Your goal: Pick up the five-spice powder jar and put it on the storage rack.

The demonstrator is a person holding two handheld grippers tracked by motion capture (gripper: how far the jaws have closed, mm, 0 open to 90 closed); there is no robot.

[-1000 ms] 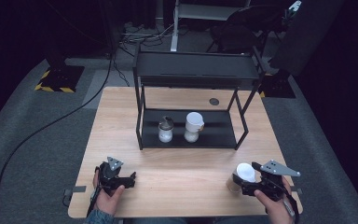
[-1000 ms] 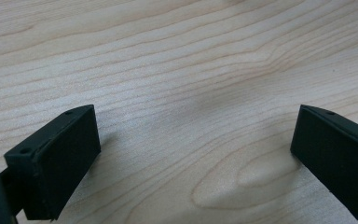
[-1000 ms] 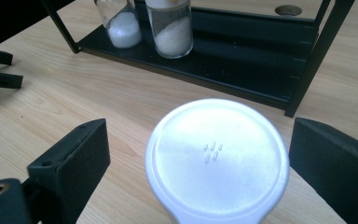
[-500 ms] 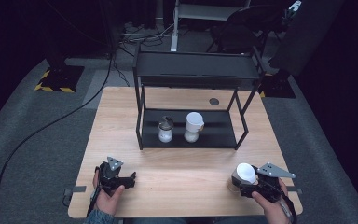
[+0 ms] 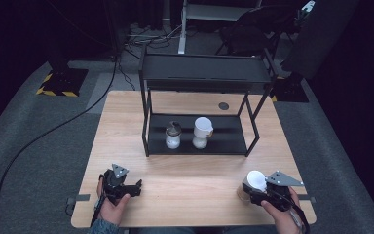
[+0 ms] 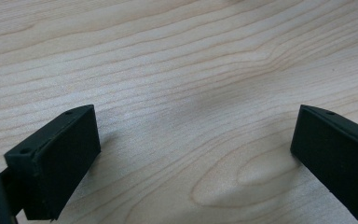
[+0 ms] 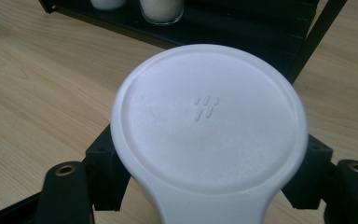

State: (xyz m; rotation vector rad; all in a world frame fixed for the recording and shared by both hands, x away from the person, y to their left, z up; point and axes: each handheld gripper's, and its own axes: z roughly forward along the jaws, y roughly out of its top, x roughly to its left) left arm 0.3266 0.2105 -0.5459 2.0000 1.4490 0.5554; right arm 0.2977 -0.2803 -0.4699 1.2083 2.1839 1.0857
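High view shows a wooden table point(image 5: 185, 190) with a black two-level shelf rack point(image 5: 204, 78) standing on its far half. On the rack's lower level stand two small containers side by side: a glass jar with a dark metal top point(image 5: 173, 135) on the left and a white-lidded container point(image 5: 202, 132) just to its right, close together; whether they touch cannot be told. A small dark round disc point(image 5: 223, 106) is set in the table behind the rack.

At the near right corner of the table, the right hand-held gripper point(image 5: 254, 191) is held by the person's right hand point(image 5: 283, 214), with its grey three-cornered plate on top. Its jaws have just been closing, and a white-lidded cup point(image 5: 253, 183) now sits between them, standing upright on the table. In the right gripper view the cup's round white lid point(image 7: 209, 119) is close to the camera, bearing a small pressed mark of short strokes, and the black jaws press against the cup's body on either side just below the lid rim, so the right hand-held gripper is clamped on the cup. Beyond the lid, the lower level of the rack and the bases of the two containers appear.

At the near left, the left hand-held gripper point(image 5: 126, 187) rests low over the table in the person's left hand point(image 5: 109, 207). In the left gripper view its two black jaws stand wide apart over bare wood grain, with nothing between them.
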